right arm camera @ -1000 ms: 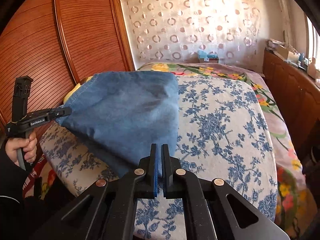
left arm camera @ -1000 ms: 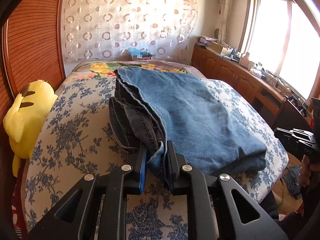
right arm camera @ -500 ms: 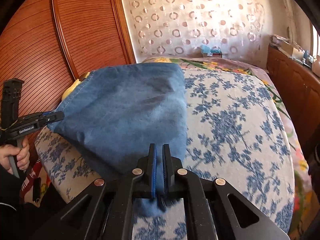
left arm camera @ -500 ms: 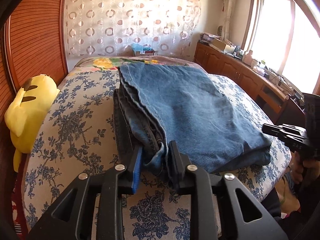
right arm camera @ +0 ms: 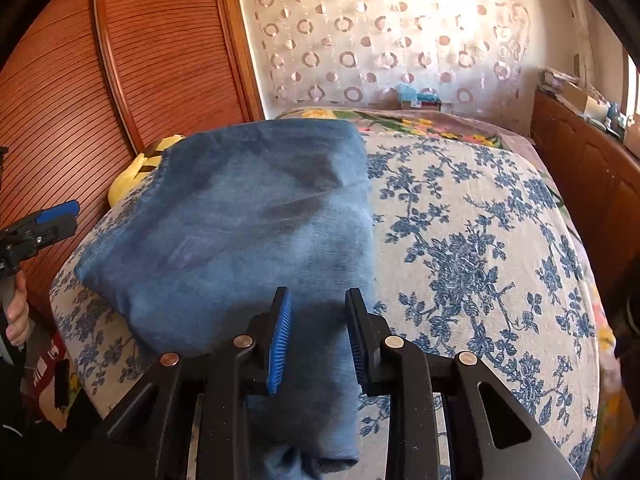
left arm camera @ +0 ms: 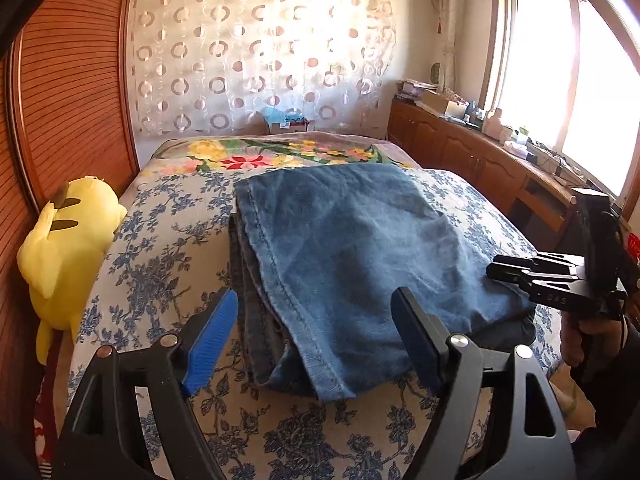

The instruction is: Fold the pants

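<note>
Blue denim pants (left arm camera: 352,248), folded into a layered stack (stitched hem edges along the left side), lie flat at the near end of the floral bedspread (left arm camera: 160,264).

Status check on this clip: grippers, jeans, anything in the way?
Left gripper and right gripper opening, pads off the denim. Jeans folded on the bed. Yellow plush toy beside, clear.

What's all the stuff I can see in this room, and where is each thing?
Jeans: one, blue, folded on the bed, near edge.
Bedspread: one, white with blue flowers, covers the bed.
Blanket: one, flowered, far end of the bed.
Plush toy: one, yellow, between bed and wooden wall.
Curtain: one, sheer with rings, back wall.
Cabinets: brown wood, under the window.
Left gripper: black, fingers opening astride the jeans' corner.
Right gripper: black, fingers opening, jeans between them.
</note>
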`<action>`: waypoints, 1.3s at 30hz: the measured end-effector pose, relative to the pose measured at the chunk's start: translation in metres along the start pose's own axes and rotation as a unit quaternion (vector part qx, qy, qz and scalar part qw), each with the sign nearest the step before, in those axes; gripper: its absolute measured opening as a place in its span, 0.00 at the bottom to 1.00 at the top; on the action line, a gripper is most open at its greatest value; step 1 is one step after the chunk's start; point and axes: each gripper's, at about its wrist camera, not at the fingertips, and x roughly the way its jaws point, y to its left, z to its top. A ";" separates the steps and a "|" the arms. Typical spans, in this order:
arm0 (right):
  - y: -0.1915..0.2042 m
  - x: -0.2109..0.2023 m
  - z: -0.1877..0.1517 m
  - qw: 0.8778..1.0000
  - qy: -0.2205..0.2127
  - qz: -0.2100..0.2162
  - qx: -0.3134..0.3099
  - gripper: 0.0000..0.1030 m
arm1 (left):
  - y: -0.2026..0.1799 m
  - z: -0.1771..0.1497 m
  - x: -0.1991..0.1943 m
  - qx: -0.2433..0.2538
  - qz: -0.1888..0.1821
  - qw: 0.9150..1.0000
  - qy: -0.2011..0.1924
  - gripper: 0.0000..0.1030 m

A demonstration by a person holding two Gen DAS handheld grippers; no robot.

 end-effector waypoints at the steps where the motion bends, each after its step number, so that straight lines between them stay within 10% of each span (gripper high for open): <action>1: -0.002 0.002 0.001 1.000 0.003 -0.002 0.002 0.28 | -0.001 0.000 0.002 0.001 0.000 1.000 0.001 0.77; 18: -0.013 0.013 -0.008 0.999 0.040 -0.005 0.026 0.27 | -0.019 -0.012 0.029 0.013 -0.004 0.999 0.036 0.77; 22: -0.010 0.007 -0.009 0.999 0.041 0.014 0.014 0.05 | -0.020 -0.016 0.035 0.015 -0.001 0.999 0.046 0.77; 39: -0.014 -0.035 -0.024 0.999 0.020 0.021 0.015 0.03 | -0.019 -0.028 0.044 0.013 -0.001 0.998 0.061 0.77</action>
